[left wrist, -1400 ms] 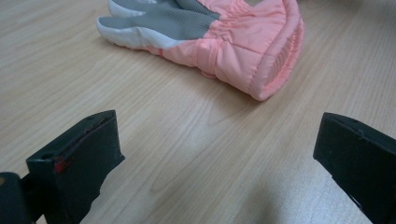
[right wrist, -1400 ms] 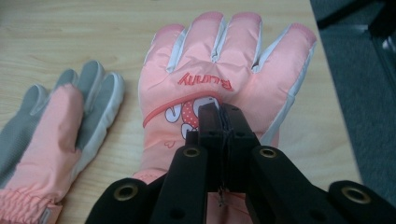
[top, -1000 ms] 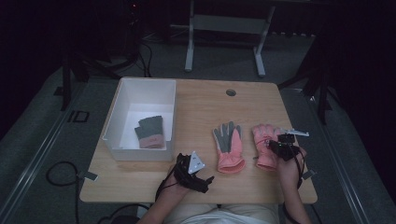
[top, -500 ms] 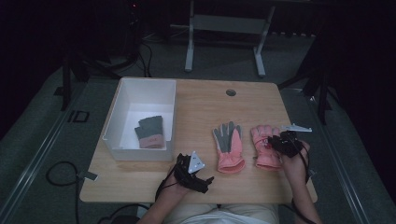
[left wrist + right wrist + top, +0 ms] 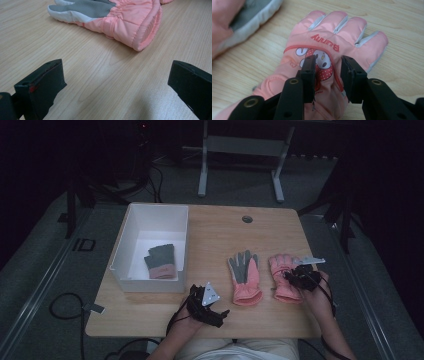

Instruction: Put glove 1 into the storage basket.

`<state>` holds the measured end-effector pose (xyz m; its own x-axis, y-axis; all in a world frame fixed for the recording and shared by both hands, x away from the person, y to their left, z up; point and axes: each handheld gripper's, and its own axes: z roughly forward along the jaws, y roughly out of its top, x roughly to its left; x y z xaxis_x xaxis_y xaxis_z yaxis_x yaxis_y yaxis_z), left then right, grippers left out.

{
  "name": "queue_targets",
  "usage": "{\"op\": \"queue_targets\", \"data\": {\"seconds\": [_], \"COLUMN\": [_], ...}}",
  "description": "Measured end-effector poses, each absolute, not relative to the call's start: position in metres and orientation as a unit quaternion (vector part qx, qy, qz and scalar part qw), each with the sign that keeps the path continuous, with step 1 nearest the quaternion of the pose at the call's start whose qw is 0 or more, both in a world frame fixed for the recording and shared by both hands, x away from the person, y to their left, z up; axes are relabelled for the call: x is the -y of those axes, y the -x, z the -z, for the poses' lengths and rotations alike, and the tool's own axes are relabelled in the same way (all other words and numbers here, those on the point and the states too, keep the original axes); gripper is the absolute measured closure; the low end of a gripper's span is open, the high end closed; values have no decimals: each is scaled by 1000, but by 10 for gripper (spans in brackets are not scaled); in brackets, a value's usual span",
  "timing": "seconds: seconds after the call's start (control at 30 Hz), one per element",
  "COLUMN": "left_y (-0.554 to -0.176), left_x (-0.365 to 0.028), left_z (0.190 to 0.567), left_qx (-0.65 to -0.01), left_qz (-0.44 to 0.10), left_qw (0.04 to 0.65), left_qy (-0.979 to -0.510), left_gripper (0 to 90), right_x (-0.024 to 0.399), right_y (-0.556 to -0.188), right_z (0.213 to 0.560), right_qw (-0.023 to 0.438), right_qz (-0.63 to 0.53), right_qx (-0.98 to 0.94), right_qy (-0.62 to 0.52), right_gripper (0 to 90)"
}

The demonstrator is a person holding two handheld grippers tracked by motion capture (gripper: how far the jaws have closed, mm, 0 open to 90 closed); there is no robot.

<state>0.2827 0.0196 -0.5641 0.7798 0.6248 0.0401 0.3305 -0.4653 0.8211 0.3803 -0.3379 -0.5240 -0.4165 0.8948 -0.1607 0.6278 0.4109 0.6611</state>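
Two pink gloves lie side by side on the wooden table point(image 5: 210, 240). The left glove point(image 5: 245, 277) point(image 5: 112, 17) lies with its grey palm up. The right glove point(image 5: 280, 265) point(image 5: 332, 32) shows its back, with a bunny print. My right gripper point(image 5: 296, 276) point(image 5: 328, 62) hangs over that print. Its jaws have just been opening and stand a little apart, with the glove's back under the gap and no fabric pinched. My left gripper point(image 5: 222, 314) point(image 5: 117, 75) rests near the front edge, open wide, pointing at the left glove's cuff with bare table between its jaws.
A white bin point(image 5: 131, 245) stands at the table's left and holds a grey glove with a pink cuff point(image 5: 160, 261). A round cable hole point(image 5: 247, 219) sits near the far edge. A metal stand point(image 5: 240, 150) is on the floor beyond the table.
The right gripper's jaws have parted over the bunny glove, which stays flat on the table. The left gripper has not moved.
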Motion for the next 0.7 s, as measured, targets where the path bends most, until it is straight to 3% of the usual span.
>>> {"op": "queue_targets", "data": {"seconds": [0.27,0.4,0.7], "left_y": [-282,-284,-285], "left_x": [-19,-21,-22], "left_z": [565,565,564], "left_qx": [-282,-285,-288], "left_qz": [-171,-166,-168], "left_qw": [427,430,433], "left_qy": [-842,-840,-838], "left_gripper": [4,4,5], "right_x": [334,336,336], "right_y": [-383,-383,-378], "right_z": [532,528,486], "right_qw": [254,244,275], "right_qz": [-265,-275,-306], "right_qx": [-789,-780,-751], "right_qy": [-492,-507,-516], "right_gripper": [831,860,865]}}
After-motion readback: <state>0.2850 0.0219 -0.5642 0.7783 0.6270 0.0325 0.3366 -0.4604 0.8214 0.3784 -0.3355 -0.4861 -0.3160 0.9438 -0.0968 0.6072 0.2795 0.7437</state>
